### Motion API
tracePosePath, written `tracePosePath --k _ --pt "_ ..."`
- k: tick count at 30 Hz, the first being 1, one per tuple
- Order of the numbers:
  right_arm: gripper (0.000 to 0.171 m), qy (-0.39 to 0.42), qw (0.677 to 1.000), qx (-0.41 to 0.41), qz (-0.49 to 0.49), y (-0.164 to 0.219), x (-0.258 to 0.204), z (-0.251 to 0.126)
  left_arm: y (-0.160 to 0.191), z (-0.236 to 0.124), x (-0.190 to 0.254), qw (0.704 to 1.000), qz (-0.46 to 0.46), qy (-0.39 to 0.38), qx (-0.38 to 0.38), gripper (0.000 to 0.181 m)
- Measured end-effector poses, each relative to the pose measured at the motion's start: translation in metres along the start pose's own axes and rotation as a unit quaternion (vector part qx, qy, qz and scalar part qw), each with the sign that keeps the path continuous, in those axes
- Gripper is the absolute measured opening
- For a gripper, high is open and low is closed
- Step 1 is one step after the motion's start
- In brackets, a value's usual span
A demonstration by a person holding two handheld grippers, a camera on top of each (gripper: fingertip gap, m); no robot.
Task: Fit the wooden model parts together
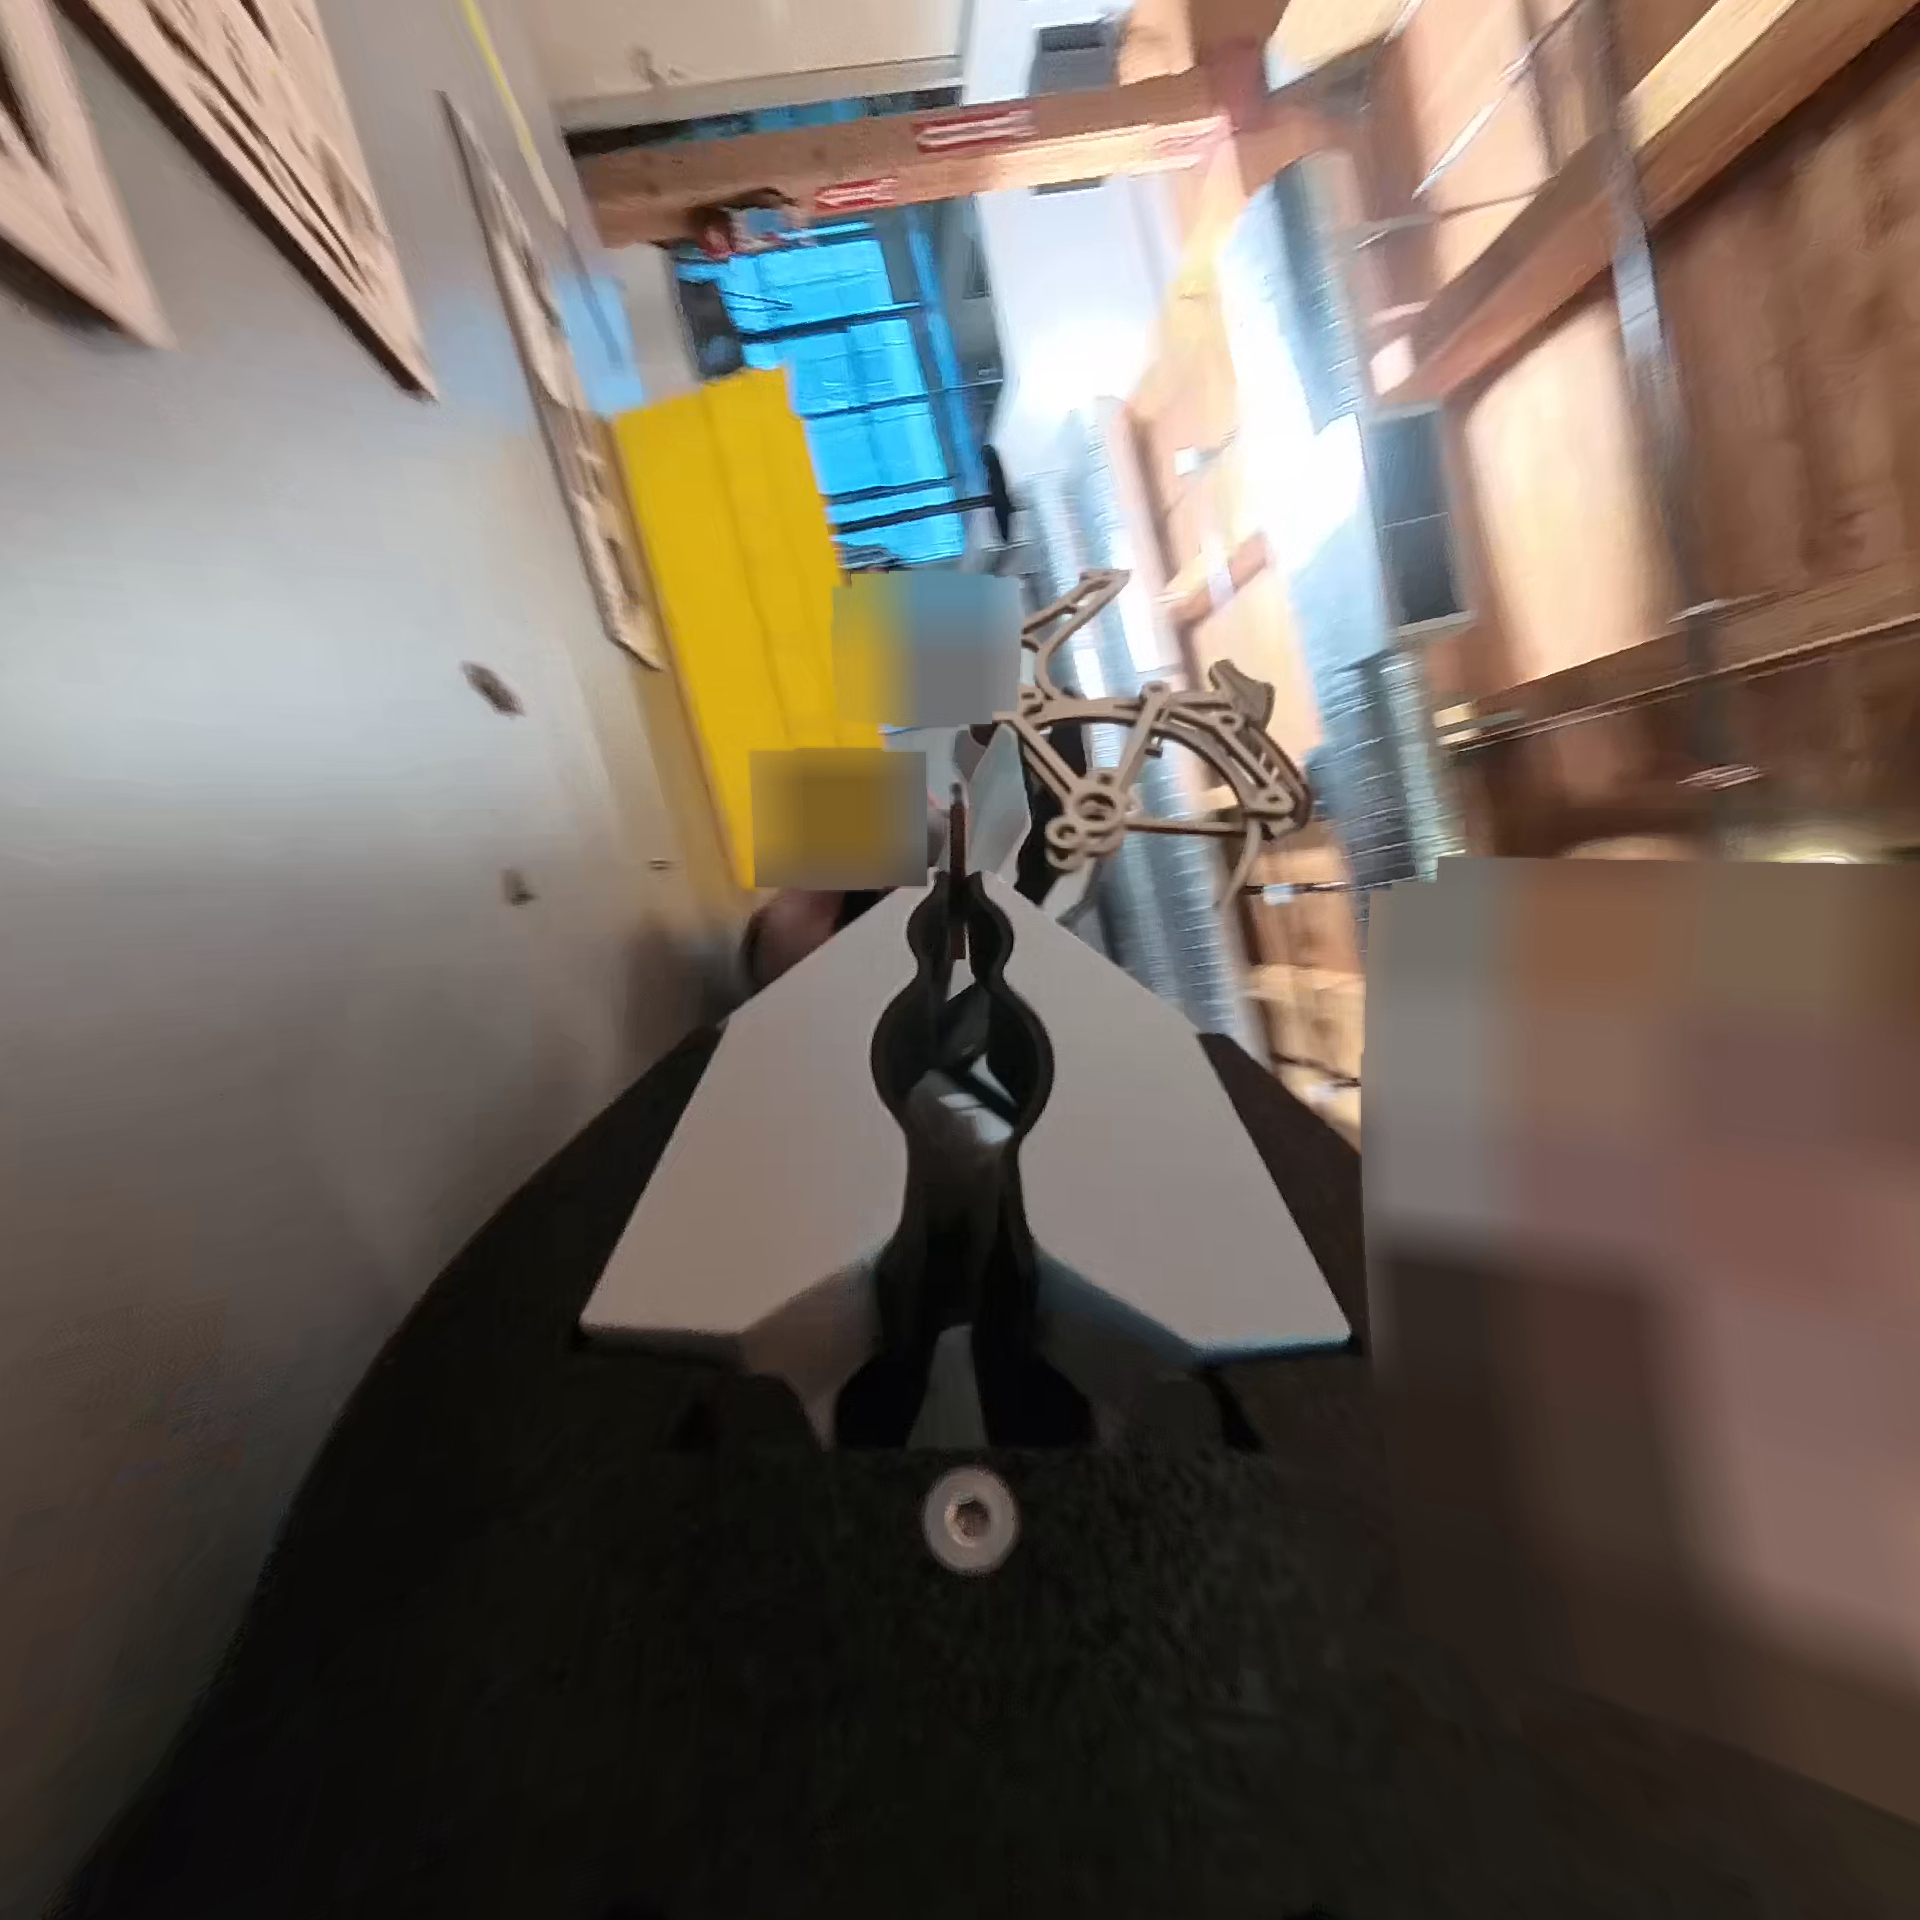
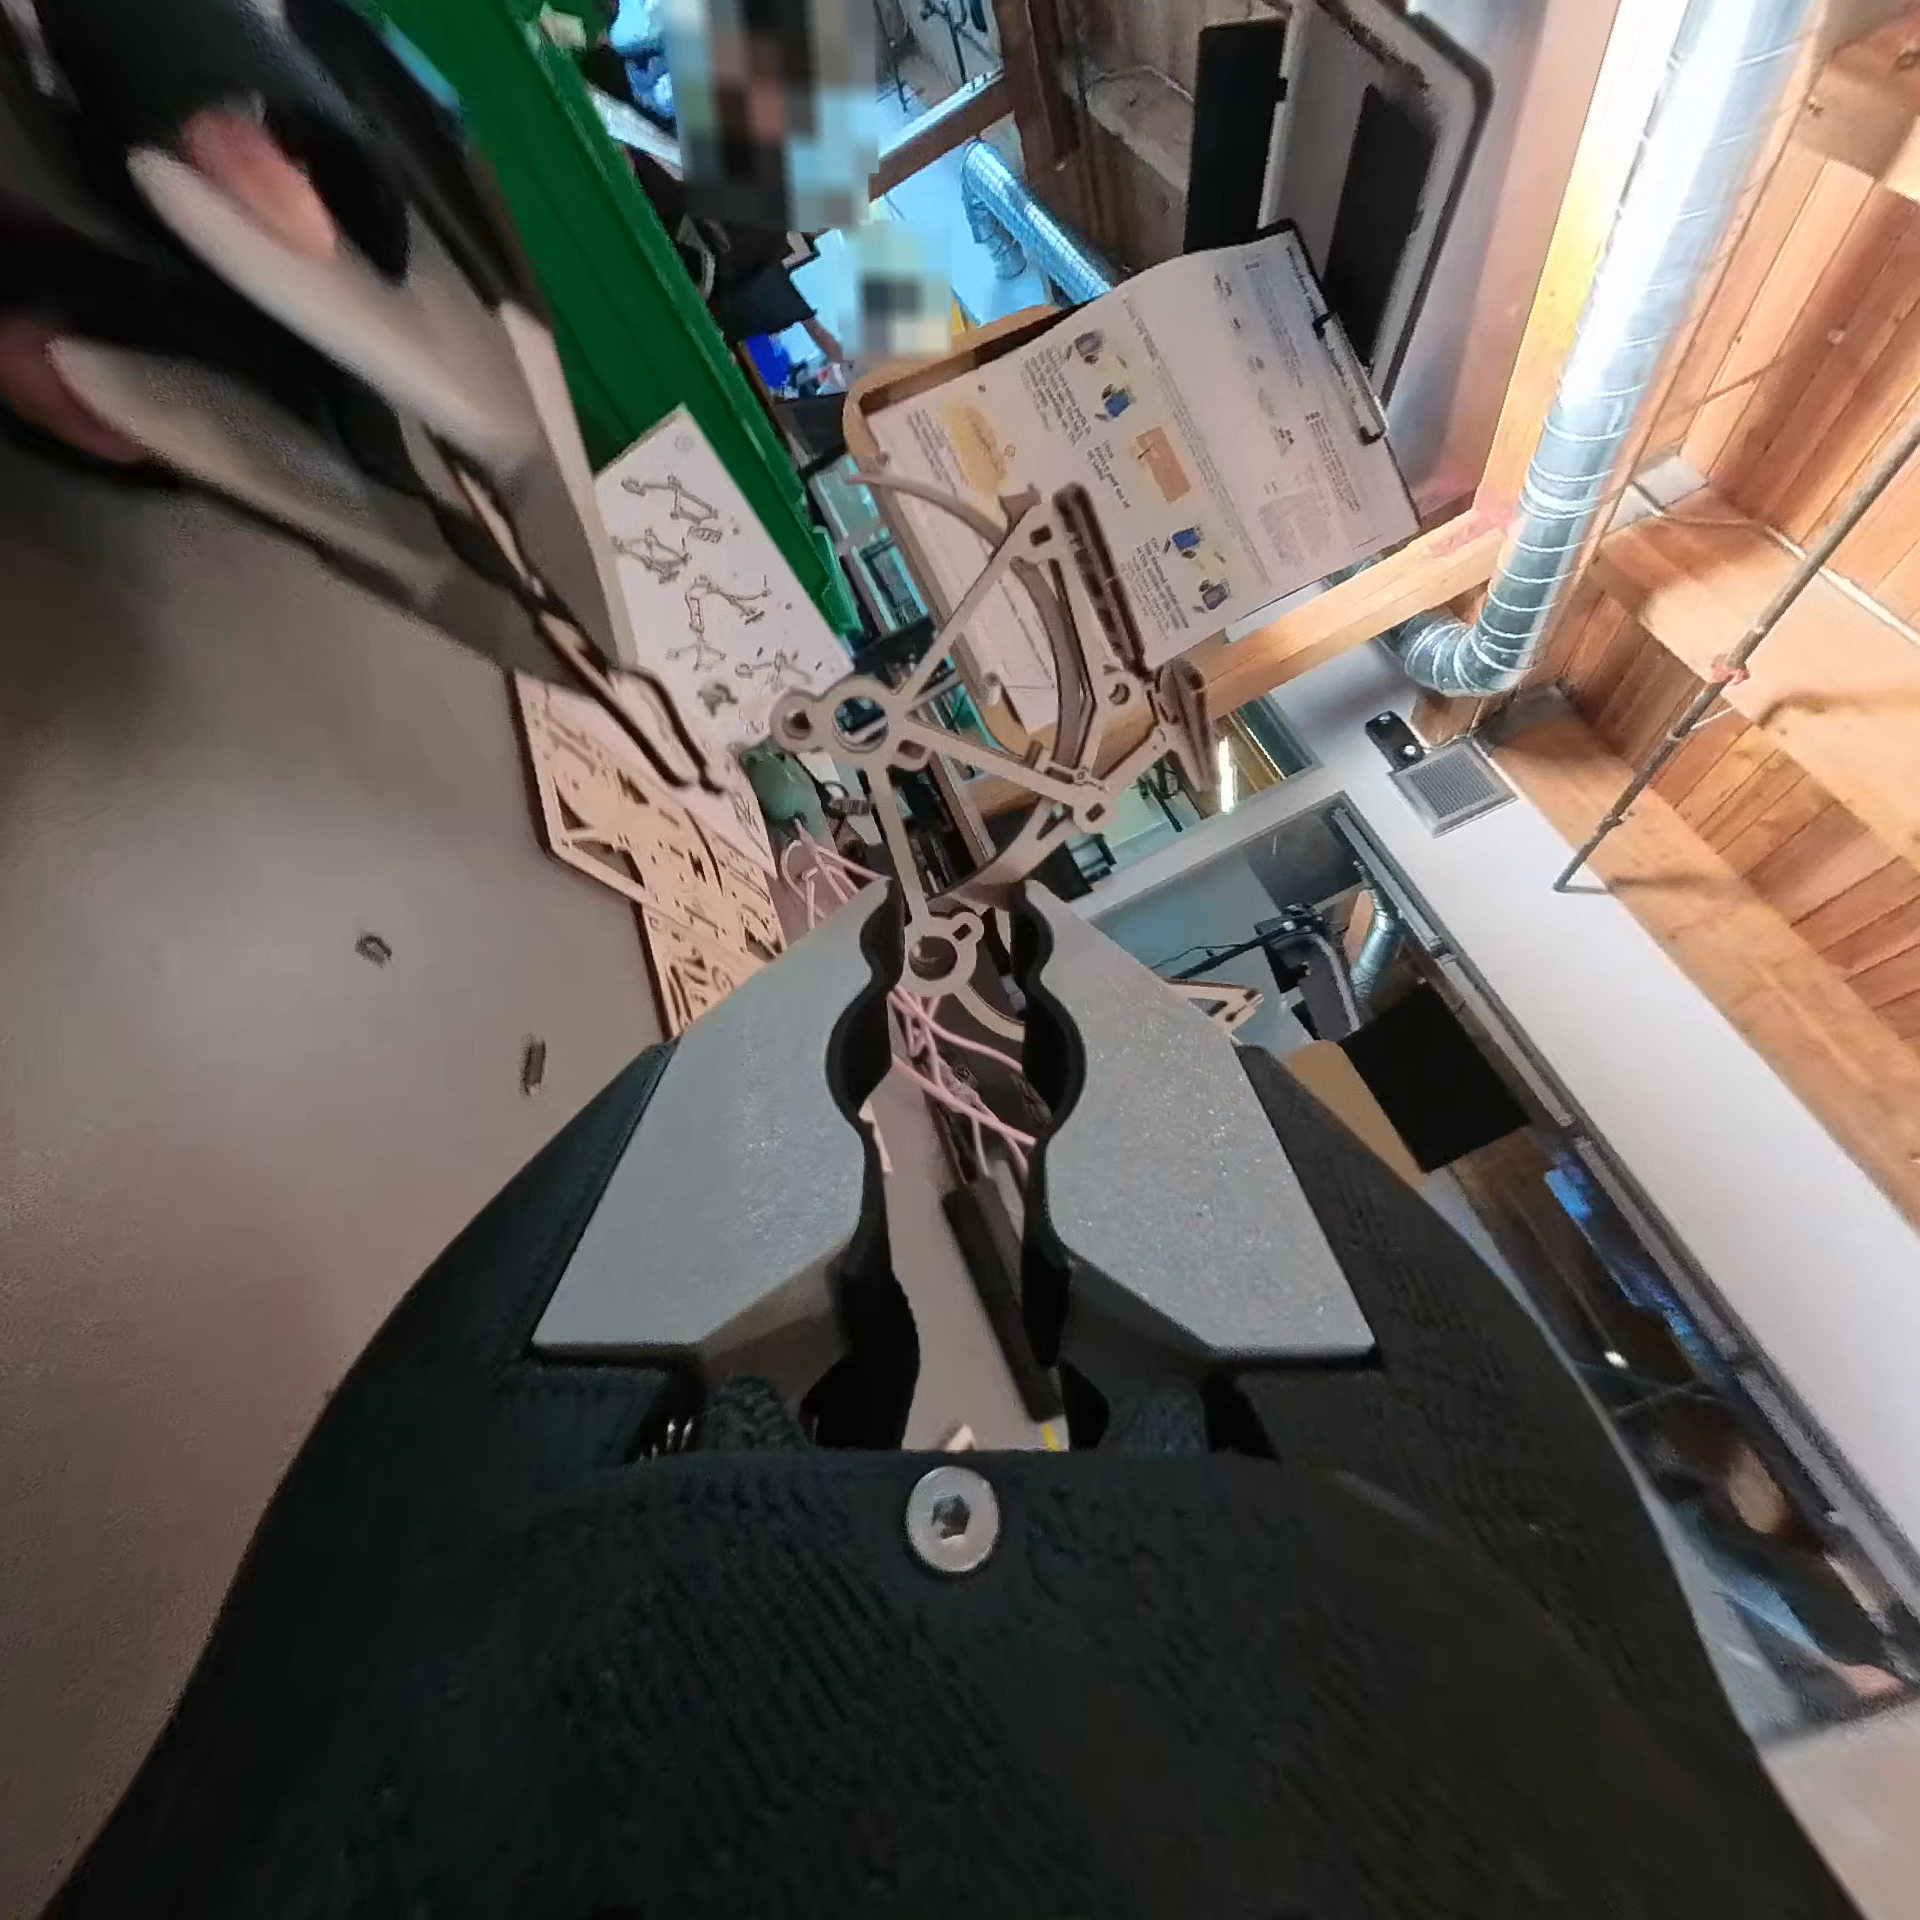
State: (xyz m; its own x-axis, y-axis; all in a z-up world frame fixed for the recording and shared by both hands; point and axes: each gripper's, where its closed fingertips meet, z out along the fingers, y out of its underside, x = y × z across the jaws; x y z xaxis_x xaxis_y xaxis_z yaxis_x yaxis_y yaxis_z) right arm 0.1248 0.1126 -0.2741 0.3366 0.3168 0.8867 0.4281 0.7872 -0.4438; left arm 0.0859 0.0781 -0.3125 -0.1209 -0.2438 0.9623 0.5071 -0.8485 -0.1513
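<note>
Meanwhile left tongs [image 1: 958, 899] pinch thin piece [image 1: 956, 831] | right tongs [image 2: 948, 920] grip wooden model [image 2: 997, 717] | booklet [image 2: 1153, 457] behind.

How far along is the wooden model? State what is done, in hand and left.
Done: the pale wooden lattice assembly already has struts, a curved arc and a hub joined. In hand: the right gripper grips it by a round lower joint; the left gripper pinches a thin dark wooden piece edge-on. Left: that piece is not yet joined, and the cut-out plywood sheets still hold parts.

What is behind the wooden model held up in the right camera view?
Behind the wooden model stands an open instruction booklet on a wooden stand. The model's struts hide the booklet's lower left part.
</note>
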Motion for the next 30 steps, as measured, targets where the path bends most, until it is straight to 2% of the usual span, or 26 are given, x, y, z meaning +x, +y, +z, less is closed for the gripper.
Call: tracePosePath --k 4,8,11,17,21,24,30 --pt "0.018 -0.008 0.999 -0.019 -0.046 0.012 -0.007 0.003 -0.011 -0.023 -0.010 0.994 0.062 -0.085 -0.024 0.000" --pt "0.018 -0.017 0.998 -0.030 -0.045 0.017 -0.011 0.005 0.007 -0.037 -0.002 0.987 0.050 -0.084 -0.127 0.000" --pt "0.018 -0.029 0.997 -0.043 -0.052 0.023 -0.016 0.007 0.008 -0.050 -0.023 0.972 0.068 -0.164 -0.157 0.000" --pt "0.018 -0.037 0.996 -0.047 -0.059 0.024 -0.020 0.008 -0.011 -0.067 -0.038 0.961 0.069 -0.228 -0.137 0.001" --pt "0.018 -0.043 0.996 -0.050 -0.061 0.026 -0.022 0.009 -0.015 -0.073 -0.049 0.962 0.032 -0.234 -0.136 0.005" --pt "0.018 -0.044 0.996 -0.054 -0.063 0.027 -0.023 0.009 -0.023 -0.074 -0.049 0.961 0.047 -0.243 -0.123 0.007" --pt "0.018 -0.054 0.995 -0.061 -0.066 0.030 -0.026 0.010 -0.045 -0.089 -0.052 0.946 0.090 -0.300 -0.083 0.029"
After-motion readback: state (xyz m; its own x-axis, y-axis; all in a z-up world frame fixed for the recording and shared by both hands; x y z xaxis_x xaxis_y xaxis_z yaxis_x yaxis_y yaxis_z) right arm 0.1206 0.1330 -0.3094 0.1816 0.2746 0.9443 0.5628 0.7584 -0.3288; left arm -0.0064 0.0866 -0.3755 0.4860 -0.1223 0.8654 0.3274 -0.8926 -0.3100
